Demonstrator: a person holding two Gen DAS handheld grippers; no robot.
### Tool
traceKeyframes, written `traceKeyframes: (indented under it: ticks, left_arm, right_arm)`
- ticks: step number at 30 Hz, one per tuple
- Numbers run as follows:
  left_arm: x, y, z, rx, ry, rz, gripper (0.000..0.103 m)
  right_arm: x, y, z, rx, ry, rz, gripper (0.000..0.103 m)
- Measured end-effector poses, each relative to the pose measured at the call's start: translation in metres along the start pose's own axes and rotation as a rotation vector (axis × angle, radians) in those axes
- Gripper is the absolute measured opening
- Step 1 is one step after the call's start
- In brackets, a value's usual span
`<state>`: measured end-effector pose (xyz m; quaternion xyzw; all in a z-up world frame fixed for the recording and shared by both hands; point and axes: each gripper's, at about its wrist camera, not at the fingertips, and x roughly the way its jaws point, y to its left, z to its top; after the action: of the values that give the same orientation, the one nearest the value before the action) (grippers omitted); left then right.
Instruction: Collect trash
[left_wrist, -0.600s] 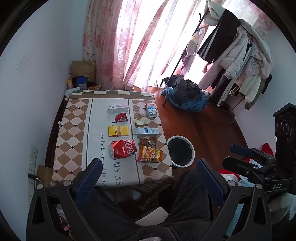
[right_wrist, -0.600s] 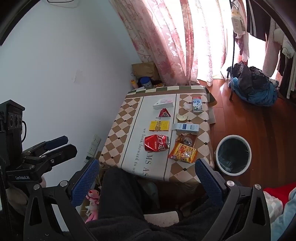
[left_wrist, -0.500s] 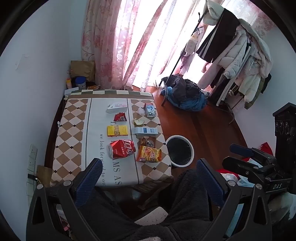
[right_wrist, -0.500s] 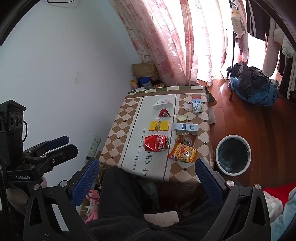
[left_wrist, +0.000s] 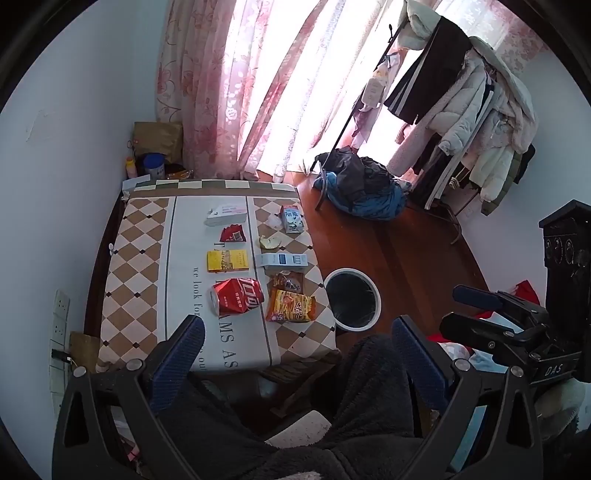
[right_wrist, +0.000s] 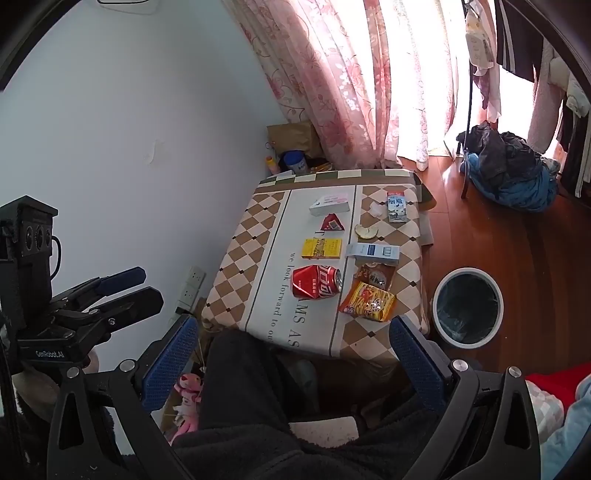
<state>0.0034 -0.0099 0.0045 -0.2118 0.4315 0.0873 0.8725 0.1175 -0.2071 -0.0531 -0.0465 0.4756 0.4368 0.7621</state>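
Trash lies on a low checkered table (left_wrist: 140, 266): a crushed red can (left_wrist: 236, 301) (right_wrist: 317, 286), an orange snack bag (left_wrist: 291, 305) (right_wrist: 368, 301), a brown wrapper (left_wrist: 289, 282), a blue-white box (left_wrist: 282, 260), a yellow pack (left_wrist: 227, 261), a red wrapper (left_wrist: 232, 234), a white box (left_wrist: 226, 215), a milk carton (left_wrist: 291, 218) and a fruit peel (left_wrist: 269, 242). A white bin (left_wrist: 352, 303) (right_wrist: 468, 307) stands on the floor right of the table. My left gripper (left_wrist: 295, 343) and right gripper (right_wrist: 291, 341) are both open and empty, held high, short of the table's near edge.
A clothes rack with coats (left_wrist: 469, 96) and a pile of dark and blue clothes (left_wrist: 360, 188) are on the wooden floor at the right. Curtains (left_wrist: 236, 85) hang behind the table. Jars and a brown bag (left_wrist: 157, 147) sit in the corner. My legs in dark trousers (left_wrist: 280, 417) are below.
Both views have shifted only slightly. Nothing on the table has moved and both grippers stay open.
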Motion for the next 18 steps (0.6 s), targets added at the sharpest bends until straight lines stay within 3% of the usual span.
traceKeyframes:
  ticks: [18]
  left_arm:
    - [-0.0030,0.0005,-0.0006,-0.002,-0.001,-0.006,0.103]
  right_arm:
    - [-0.0014,-0.0002,0.0008,0.005,0.007,0.005,0.103]
